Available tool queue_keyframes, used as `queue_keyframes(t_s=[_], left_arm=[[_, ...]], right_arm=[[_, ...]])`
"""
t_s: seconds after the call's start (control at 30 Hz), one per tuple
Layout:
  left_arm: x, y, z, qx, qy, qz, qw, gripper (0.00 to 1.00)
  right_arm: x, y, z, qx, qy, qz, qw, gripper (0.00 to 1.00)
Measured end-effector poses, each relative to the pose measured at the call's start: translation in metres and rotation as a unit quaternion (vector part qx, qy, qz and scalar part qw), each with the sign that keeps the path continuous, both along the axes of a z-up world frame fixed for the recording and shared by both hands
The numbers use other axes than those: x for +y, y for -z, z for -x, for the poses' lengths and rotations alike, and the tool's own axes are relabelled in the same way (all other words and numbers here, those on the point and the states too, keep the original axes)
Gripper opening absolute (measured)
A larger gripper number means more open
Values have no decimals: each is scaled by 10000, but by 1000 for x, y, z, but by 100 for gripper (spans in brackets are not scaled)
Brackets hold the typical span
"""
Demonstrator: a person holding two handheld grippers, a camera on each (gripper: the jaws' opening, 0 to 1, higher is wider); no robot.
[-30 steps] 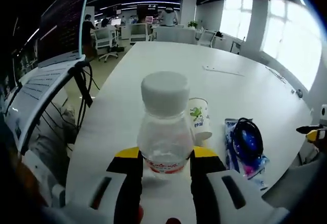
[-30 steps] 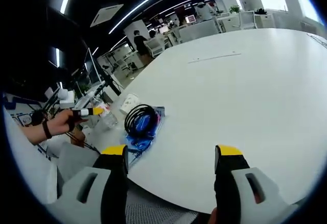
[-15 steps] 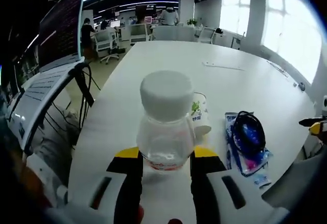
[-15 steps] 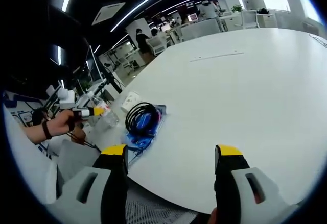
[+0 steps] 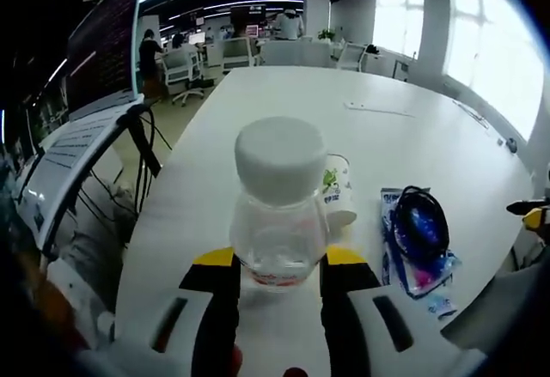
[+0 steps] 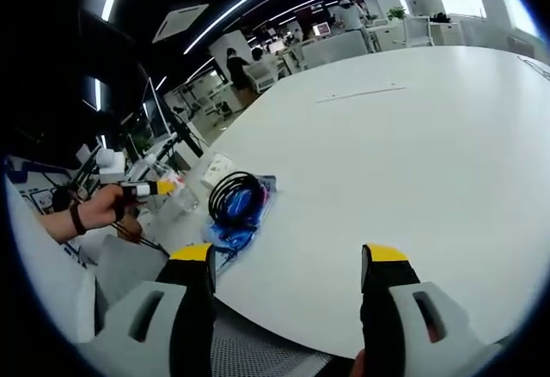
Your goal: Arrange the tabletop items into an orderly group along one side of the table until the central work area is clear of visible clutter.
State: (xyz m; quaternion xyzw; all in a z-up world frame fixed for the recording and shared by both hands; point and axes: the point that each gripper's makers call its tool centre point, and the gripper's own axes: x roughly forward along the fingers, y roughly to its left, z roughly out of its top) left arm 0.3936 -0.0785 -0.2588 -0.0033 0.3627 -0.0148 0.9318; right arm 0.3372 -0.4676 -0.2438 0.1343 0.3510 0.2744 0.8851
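White table (image 6: pixel 412 136) edge: left gripper (image 5: pixel 279 265) clamps the bottle (image 5: pixel 279 214) beside cup (image 5: pixel 337 192) and cable packet (image 5: pixel 414 240), grouping them; right gripper (image 6: pixel 288 261) hangs wide, holding nothing.

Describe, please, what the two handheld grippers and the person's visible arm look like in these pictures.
Each gripper has two black fingers capped with yellow tips, rising from pale grey bodies with dark slots: the left gripper and the right gripper look alike. In the right gripper view, the person's hand wears a dark band at the wrist.
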Motion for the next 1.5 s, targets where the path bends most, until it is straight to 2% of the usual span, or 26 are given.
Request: queue_keyframes(t_s=[0.37,0.9,1.5], left_arm=[[2,-1,-10,-12,-111,27,9999,35],[10,1,-44,-27,-122,32,9999,35],[7,-6,-81,-77,-91,63,9999,35]], right_arm=[[2,0,1,21,-18,35,10000,68],[2,3,2,106,-4,91,9999,68],[6,5,-3,227,-12,135,9997,69]])
